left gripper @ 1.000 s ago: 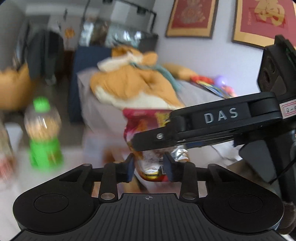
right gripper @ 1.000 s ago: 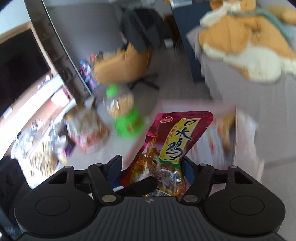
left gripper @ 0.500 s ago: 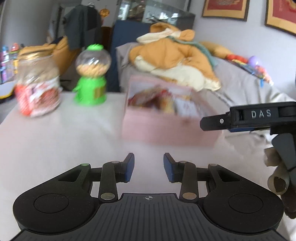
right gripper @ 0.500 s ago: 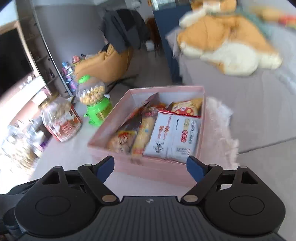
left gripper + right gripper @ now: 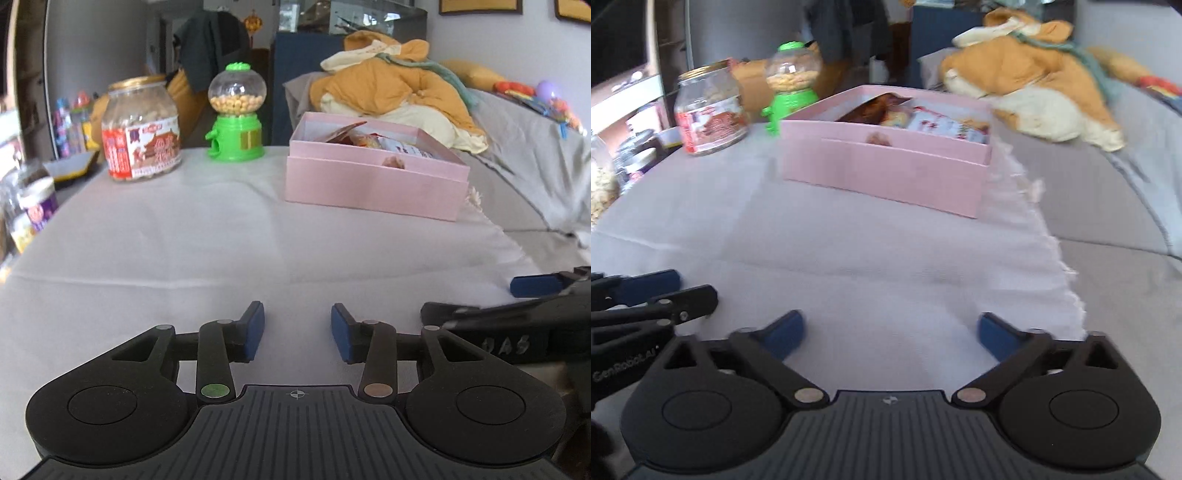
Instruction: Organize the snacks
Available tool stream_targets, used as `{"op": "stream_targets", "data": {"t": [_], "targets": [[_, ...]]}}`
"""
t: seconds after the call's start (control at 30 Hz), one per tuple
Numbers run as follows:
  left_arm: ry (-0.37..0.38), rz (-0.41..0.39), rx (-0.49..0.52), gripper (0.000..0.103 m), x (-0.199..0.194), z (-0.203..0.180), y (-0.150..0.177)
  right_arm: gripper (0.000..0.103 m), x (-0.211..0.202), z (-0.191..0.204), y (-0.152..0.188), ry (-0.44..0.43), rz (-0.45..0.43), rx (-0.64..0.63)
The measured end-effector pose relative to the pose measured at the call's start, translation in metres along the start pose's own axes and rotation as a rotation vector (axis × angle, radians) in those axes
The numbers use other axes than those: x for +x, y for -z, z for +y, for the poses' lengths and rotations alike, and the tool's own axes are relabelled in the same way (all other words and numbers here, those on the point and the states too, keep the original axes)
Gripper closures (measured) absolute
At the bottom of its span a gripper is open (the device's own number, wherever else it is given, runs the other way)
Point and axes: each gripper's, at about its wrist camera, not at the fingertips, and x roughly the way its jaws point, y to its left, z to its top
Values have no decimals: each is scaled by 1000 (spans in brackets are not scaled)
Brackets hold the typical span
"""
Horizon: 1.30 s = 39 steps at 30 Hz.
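**Snacks sit in the box, both grippers hold nothing**

White cloth (image 5: pixel 221 236) covers the table. On it stands a pink cardboard box (image 5: pixel 373 184) with snack packets (image 5: pixel 934 123) inside. Left gripper (image 5: pixel 297 328) is parted moderately, right gripper (image 5: pixel 890 332) is spread wide; both are low over the cloth, well apart from the box.

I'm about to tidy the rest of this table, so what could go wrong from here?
A red snack packet pokes above the pink cardboard box rim and may slip out if the box is nudged. The box sits near the fringed edge of the white tablecloth; a hand-held gripper snagging the cloth could drag it off.
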Motion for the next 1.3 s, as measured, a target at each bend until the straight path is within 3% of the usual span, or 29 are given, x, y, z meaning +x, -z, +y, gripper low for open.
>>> {"op": "stream_targets", "data": {"t": [0.17, 0.3, 1.3], "targets": [[2, -6, -6, 58, -1, 1, 2, 0, 3, -7, 0, 2, -10, 58], [4, -7, -10, 58, -3, 1, 4, 0, 0, -4, 10, 23, -72, 66], [-6, -8, 4, 58, -4, -2, 4, 0, -2, -4, 13, 20, -76, 64]]}}
